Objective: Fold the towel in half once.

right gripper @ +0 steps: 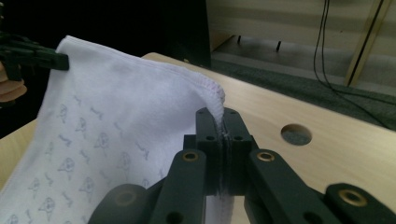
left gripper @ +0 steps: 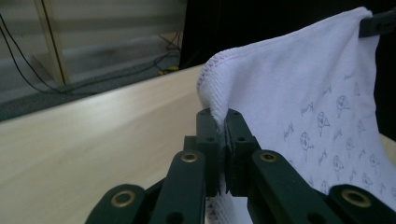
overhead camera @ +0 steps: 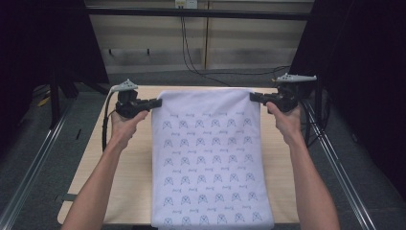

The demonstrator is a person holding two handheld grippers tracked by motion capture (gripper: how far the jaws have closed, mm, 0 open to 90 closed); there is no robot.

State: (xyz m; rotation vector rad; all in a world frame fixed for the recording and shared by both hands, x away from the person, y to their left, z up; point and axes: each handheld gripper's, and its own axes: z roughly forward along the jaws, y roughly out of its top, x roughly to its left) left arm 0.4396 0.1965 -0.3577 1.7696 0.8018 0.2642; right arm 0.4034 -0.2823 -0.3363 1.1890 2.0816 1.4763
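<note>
Left claw (overhead camera: 154, 102) and right claw (overhead camera: 253, 97) each pinch a top corner of the white printed cloth (overhead camera: 208, 158), hanging toward 6 o'clock over the pale wooden surface (overhead camera: 119, 177)

Support: light wood-grain table (overhead camera: 119, 163), rectangular. White printed cloth (overhead camera: 210, 163) covers centre strip, 12 to 6 o'clock, near end draped over front edge. Round hole (right gripper: 296, 134) in tabletop, approx. 3 o'clock of cloth.
</note>
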